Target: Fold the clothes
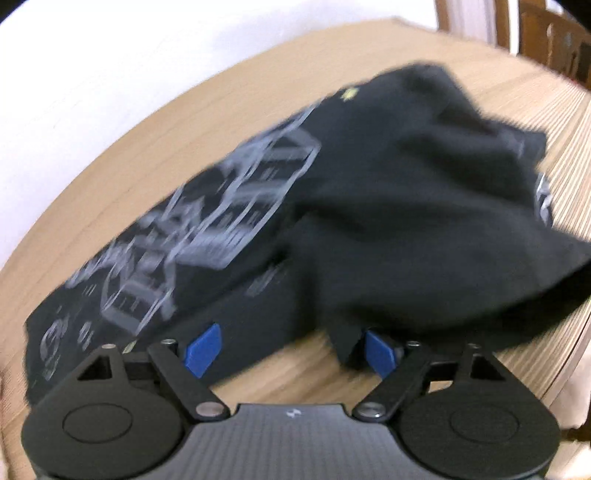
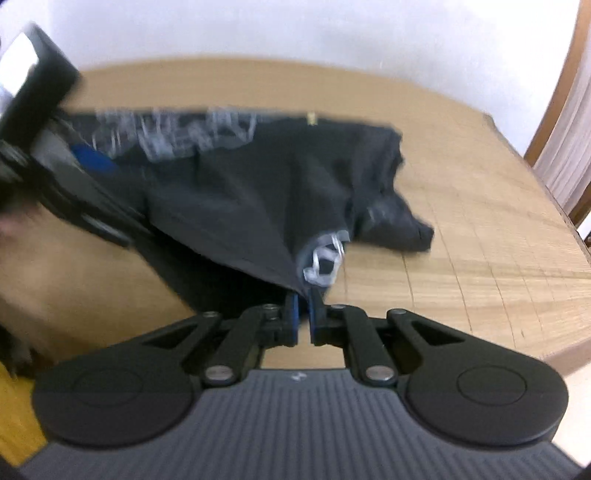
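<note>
A black T-shirt [image 1: 388, 192] with a grey-white print lies crumpled on the wooden table [image 1: 110, 166]. In the left wrist view my left gripper [image 1: 291, 349] stands wide open low over the shirt's near edge. Its left blue pad [image 1: 203, 349] is over the printed part and a flap of cloth hangs by the right pad [image 1: 380, 352]. In the right wrist view my right gripper [image 2: 303, 306] is shut on a fold of the shirt [image 2: 258, 206], and the cloth runs taut from its pads. The left gripper's blue pad [image 2: 92, 158] shows at the far left, blurred.
The table top [image 2: 461, 258] stretches bare to the right of the shirt, with its edge at the far right. A white wall [image 2: 295, 33] stands behind it. Wooden chair backs [image 1: 546, 33] rise past the table's far corner. A blurred hand [image 2: 11, 225] holds the left gripper.
</note>
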Demonstrator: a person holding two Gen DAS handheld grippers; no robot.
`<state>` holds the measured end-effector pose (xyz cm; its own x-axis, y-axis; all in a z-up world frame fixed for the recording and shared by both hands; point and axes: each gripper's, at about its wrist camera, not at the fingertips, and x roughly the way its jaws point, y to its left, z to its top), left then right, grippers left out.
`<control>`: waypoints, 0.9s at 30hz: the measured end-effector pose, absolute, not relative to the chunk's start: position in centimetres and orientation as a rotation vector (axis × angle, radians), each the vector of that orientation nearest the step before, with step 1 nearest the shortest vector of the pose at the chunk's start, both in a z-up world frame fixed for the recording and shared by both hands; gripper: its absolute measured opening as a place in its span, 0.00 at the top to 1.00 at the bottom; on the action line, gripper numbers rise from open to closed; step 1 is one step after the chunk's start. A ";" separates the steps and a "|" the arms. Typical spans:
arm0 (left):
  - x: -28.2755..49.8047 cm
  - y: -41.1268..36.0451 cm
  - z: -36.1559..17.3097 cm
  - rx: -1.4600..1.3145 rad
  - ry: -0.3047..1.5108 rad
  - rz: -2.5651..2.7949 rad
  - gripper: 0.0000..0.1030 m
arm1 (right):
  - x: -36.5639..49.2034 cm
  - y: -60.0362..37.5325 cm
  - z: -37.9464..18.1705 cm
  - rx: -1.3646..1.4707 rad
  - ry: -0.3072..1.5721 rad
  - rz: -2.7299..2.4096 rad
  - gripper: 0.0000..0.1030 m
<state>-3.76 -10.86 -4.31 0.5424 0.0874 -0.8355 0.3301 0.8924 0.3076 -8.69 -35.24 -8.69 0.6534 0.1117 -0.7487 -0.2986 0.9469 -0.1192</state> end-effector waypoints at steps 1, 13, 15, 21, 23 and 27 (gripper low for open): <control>-4.1 -10.2 -4.4 0.467 1.009 -0.144 0.17 | -8.5 -35.2 -9.3 -0.256 0.848 0.242 0.91; -6.0 -10.1 -3.4 0.509 0.922 -0.259 0.17 | -8.3 -36.9 -10.2 -0.121 0.905 0.254 0.64; -6.0 -10.8 -3.5 0.516 0.902 -0.285 0.17 | -8.0 -36.7 -10.3 -0.101 0.907 0.245 0.64; -5.0 -11.9 -4.2 0.480 0.895 -0.355 0.29 | -7.4 -36.5 -10.9 -0.036 0.900 0.217 0.64; -4.5 -11.9 -4.4 0.465 0.934 -0.353 0.81 | -7.6 -36.4 -10.6 -0.019 0.868 0.222 0.69; -3.8 -9.7 -4.1 0.383 1.004 -0.317 0.84 | -8.5 -34.9 -8.8 -0.075 0.796 0.356 0.77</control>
